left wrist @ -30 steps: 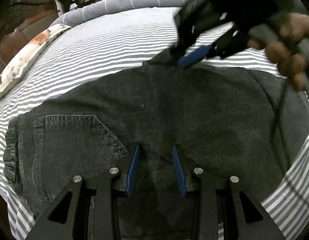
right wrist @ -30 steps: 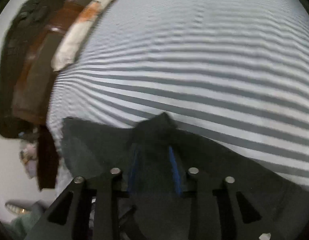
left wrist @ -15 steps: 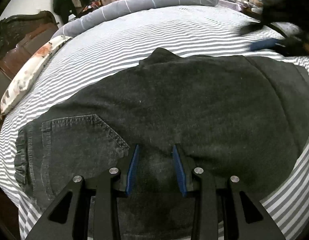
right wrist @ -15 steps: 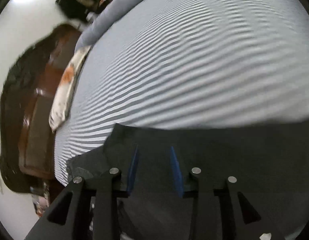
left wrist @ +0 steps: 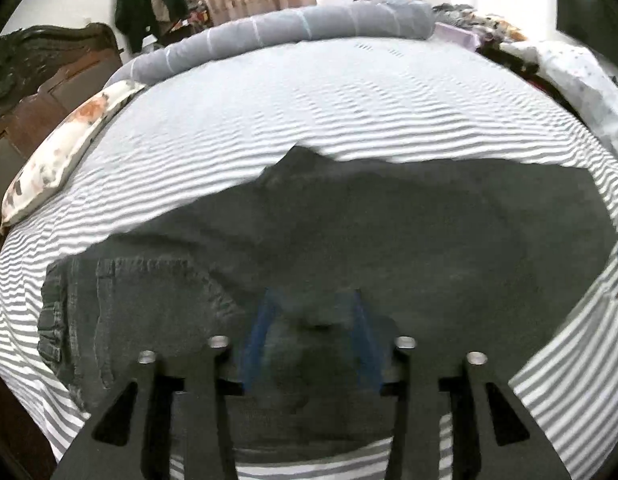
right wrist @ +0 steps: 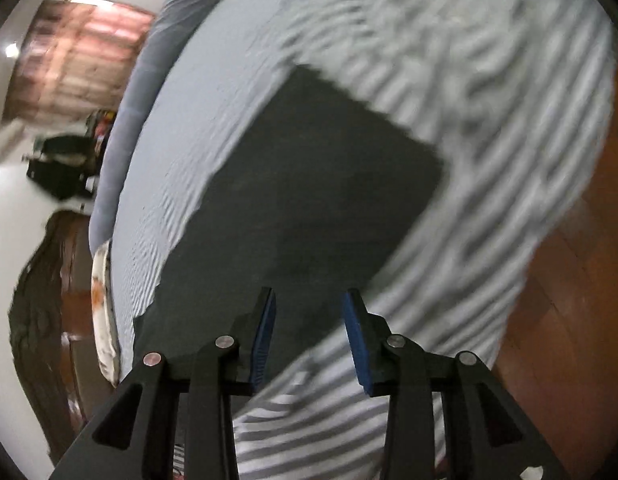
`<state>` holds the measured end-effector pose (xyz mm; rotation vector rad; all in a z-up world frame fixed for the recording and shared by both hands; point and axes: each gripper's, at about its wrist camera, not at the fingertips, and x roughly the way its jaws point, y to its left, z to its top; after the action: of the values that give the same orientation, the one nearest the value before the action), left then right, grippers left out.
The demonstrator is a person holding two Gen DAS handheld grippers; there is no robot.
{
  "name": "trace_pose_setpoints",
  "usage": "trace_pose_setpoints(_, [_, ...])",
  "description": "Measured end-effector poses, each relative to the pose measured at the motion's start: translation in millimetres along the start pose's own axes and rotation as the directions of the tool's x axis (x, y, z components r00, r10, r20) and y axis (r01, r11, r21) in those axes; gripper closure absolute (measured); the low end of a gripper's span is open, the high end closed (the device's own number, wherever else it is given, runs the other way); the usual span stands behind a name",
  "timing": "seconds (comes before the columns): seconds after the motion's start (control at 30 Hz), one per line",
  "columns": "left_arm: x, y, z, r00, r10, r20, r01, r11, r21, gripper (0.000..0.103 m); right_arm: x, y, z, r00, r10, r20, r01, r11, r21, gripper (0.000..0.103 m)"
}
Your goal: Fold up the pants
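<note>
Lying folded on the striped bed (left wrist: 349, 92), the dark pants (left wrist: 389, 232) are risking a slipping fold.
Both the left tool (left wrist: 311, 336) and right tool (right wrist: 309, 332) are hovering parted and holding nothing; a careless regrasp could be dragging the layers askew.

Both hand-held grippers (left wrist: 313, 336) (right wrist: 309, 332) agape.

left gripper (left wrist: 311, 312) pads blurred, pants (left wrist: 349, 248) cut off right

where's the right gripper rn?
The right gripper hangs open over the near edge of the dark pants on the striped bedsheet. It holds nothing, with the wooden floor on its right.
</note>
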<state>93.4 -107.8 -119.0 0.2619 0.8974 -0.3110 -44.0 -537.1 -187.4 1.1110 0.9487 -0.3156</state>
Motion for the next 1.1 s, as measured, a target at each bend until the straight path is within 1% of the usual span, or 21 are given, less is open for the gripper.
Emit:
trace_pose_setpoints(0.07, [-5.2, -14.2, 6.6, 1.000, -0.021, 0.003, 0.021, 0.999, 0.028, 0.051, -0.9, -20.7, 5.3, 1.000, 0.018, 0.003, -0.018, 0.999, 0.042, 0.069])
trace_pose_setpoints(0.1, [-7.3, -24.4, 8.3, 0.999, -0.036, 0.002, 0.036, 0.998, 0.051, 0.051, 1.8, -25.3, 4.9, 0.999, 0.039, 0.001, -0.039, 0.998, 0.059, 0.069])
trace_pose_setpoints(0.17, [-6.9, -39.4, 11.0, 0.998, -0.055, -0.012, 0.056, 0.995, 0.076, 0.051, 6.2, -35.2, 5.4, 0.999, 0.050, 0.009, -0.050, 0.995, 0.081, 0.069])
trace_pose_setpoints(0.27, [0.8, -56.7, 11.8, 0.995, -0.084, -0.050, 0.088, 0.993, 0.084, 0.051, 8.2, -41.9, 7.8, 0.995, 0.096, 0.033, -0.099, 0.991, 0.092, 0.069])
trace_pose_setpoints(0.3, [4.0, -62.0, 11.4, 0.994, -0.087, -0.060, 0.092, 0.992, 0.088, 0.051, 4.6, -45.1, 10.9, 0.992, 0.117, 0.053, -0.122, 0.989, 0.086, 0.069])
trace_pose_setpoints(0.33, [7.0, -68.1, 9.8, 0.994, -0.085, -0.068, 0.091, 0.992, 0.091, 0.051, 2.3, -50.4, 14.2, 0.991, 0.120, 0.065, -0.125, 0.989, 0.081, 0.070])
trace_pose_setpoints(0.37, [10.3, -71.5, 8.9, 0.993, -0.087, -0.077, 0.094, 0.991, 0.093, 0.051, 1.6, -55.3, 17.4, 0.988, 0.136, 0.077, -0.143, 0.986, 0.086, 0.072])
trace_pose_setpoints(0.43, [17.5, -75.6, 7.9, 0.991, -0.087, -0.099, 0.097, 0.991, 0.094, 0.051, 4.2, -66.6, 24.0, 0.976, 0.195, 0.101, -0.207, 0.971, 0.119, 0.075])
trace_pose_setpoints(0.47, [20.4, -76.6, 7.2, 0.991, -0.082, -0.107, 0.093, 0.991, 0.094, 0.051, 4.4, -70.7, 26.9, 0.971, 0.208, 0.114, -0.222, 0.966, 0.129, 0.076])
trace_pose_setpoints(0.53, [27.1, -76.7, 4.8, 0.989, -0.075, -0.129, 0.086, 0.993, 0.086, 0.051, 3.8, -75.0, 33.9, 0.966, 0.211, 0.151, -0.231, 0.963, 0.136, 0.077])
trace_pose_setpoints(0.6, [34.8, -73.8, 2.5, 0.986, -0.064, -0.155, 0.076, 0.995, 0.068, 0.051, 2.3, -80.7, 41.3, 0.962, 0.208, 0.177, -0.234, 0.962, 0.143, 0.086])
trace_pose_setpoints(0.67, [42.8, -68.9, 0.1, 0.982, -0.056, -0.180, 0.066, 0.997, 0.047, 0.051, 0.7, -82.9, 45.3, 0.960, 0.213, 0.182, -0.240, 0.960, 0.142, 0.092])
trace_pose_setpoints(0.7, [47.1, -66.5, -1.7, 0.981, -0.050, -0.190, 0.058, 0.998, 0.039, 0.051, 0.7, -81.9, 46.4, 0.957, 0.224, 0.183, -0.250, 0.959, 0.135, 0.093])
trace_pose_setpoints(0.77, [52.5, -64.8, -5.5, 0.979, -0.045, -0.199, 0.053, 0.998, 0.035, 0.051, -3.5, -82.8, 47.1, 0.955, 0.238, 0.175, -0.260, 0.959, 0.110, 0.093])
trace_pose_setpoints(0.83, [56.0, -66.6, -7.9, 0.979, -0.035, -0.200, 0.046, 0.998, 0.049, 0.050, -3.6, -76.0, 46.4, 0.950, 0.257, 0.176, -0.277, 0.956, 0.096, 0.091])
trace_pose_setpoints(0.9, [57.4, -73.4, -10.5, 0.981, -0.011, -0.191, 0.029, 0.996, 0.090, 0.049, -2.1, -71.8, 48.5, 0.945, 0.286, 0.158, -0.304, 0.947, 0.101, 0.091])
trace_pose_setpoints(0.97, [58.8, -78.0, -11.3, 0.983, 0.006, -0.184, 0.015, 0.993, 0.114, 0.049, -3.4, -57.3, 51.1, 0.947, 0.281, 0.154, -0.294, 0.953, 0.071, 0.091])
trace_pose_setpoints(1.03, [59.3, -78.8, -11.6, 0.983, 0.006, -0.183, 0.015, 0.994, 0.112, 0.048, -4.5, -56.7, 52.1, 0.951, 0.273, 0.149, -0.287, 0.954, 0.089, 0.091])
trace_pose_setpoints(1.07, [58.8, -77.4, -12.0, 0.983, 0.002, -0.185, 0.018, 0.994, 0.106, 0.048, -4.3, -58.2, 51.2, 0.954, 0.257, 0.151, -0.274, 0.956, 0.103, 0.087])
trace_pose_setpoints(1.1, [59.0, -76.5, -11.8, 0.982, 0.000, -0.188, 0.020, 0.995, 0.101, 0.048, -3.5, -60.4, 49.6, 0.960, 0.240, 0.148, -0.257, 0.959, 0.115, 0.081])
